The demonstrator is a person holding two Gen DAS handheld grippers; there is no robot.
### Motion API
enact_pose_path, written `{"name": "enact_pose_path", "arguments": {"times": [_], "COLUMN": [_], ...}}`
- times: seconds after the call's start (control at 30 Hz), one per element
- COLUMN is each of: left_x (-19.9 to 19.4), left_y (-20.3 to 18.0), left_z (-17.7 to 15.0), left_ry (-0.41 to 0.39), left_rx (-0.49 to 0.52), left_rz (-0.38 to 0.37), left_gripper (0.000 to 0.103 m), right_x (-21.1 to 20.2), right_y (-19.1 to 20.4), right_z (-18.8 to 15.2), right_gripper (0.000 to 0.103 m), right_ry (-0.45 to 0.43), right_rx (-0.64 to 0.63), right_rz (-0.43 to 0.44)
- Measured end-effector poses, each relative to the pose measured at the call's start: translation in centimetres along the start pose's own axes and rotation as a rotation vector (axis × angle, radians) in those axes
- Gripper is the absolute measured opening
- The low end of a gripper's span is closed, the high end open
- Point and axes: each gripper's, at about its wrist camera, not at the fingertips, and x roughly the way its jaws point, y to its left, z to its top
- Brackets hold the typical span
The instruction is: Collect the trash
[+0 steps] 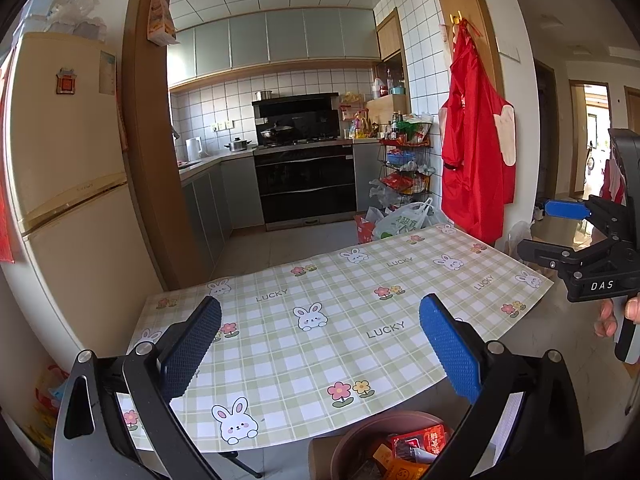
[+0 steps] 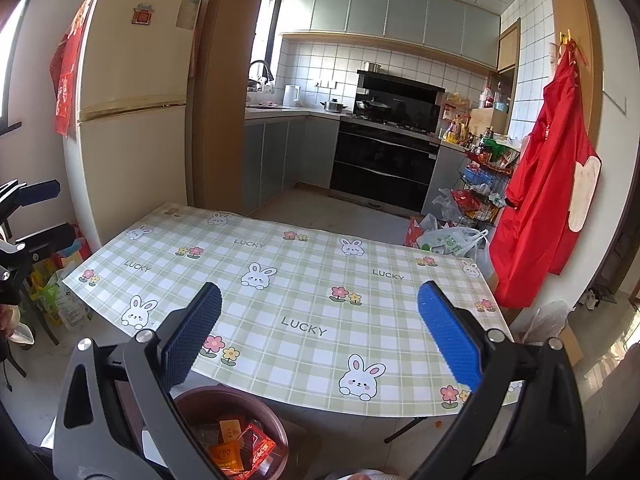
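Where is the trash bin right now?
The trash bin sits on the floor just below the near edge of the table, low and left of centre in the right wrist view, with orange and red wrappers inside.

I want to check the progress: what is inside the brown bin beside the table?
The brown bin holds snack wrappers: orange and red packets and a dark one. What lies under them, and the bin's bottom, is covered. The left wrist view shows the same bin, partly cut off.
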Motion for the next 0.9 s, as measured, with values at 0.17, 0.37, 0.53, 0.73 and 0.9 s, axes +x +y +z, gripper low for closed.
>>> {"name": "enact_pose_path", "arguments": {"times": [0.17, 0.37, 0.53, 0.73, 0.9], "left_x": [0.01, 0.1, 0.1, 0.0, -0.03], "left_y": [-0.04, 0.15, 0.12, 0.22, 0.36], "left_z": [0.0, 0.0, 0.0, 0.06, 0.12], "left_ry": [-0.001, -0.001, -0.001, -0.003, -0.004], "left_rx": [0.001, 0.0, 0.001, 0.004, 0.003], "left_rz": [-0.002, -0.005, -0.004, -0.011, -0.01], "left_gripper": [0.097, 0.097, 0.097, 0.097, 0.097], "right_x": [-0.02, -0.03, -0.01, -0.01, -0.03], "right_y": [-0.1, -0.15, -0.18, -0.24, -0.26], "right_z": [-0.02, -0.06, -0.06, -0.04, -0.06], "right_gripper": [0.097, 0.097, 0.097, 0.097, 0.097], "right_ry": [0.0, 0.0, 0.0, 0.001, 0.001], "right_rx": [0.002, 0.002, 0.003, 0.004, 0.005], "right_rz": [-0.002, -0.002, -0.001, -0.001, -0.001]}}
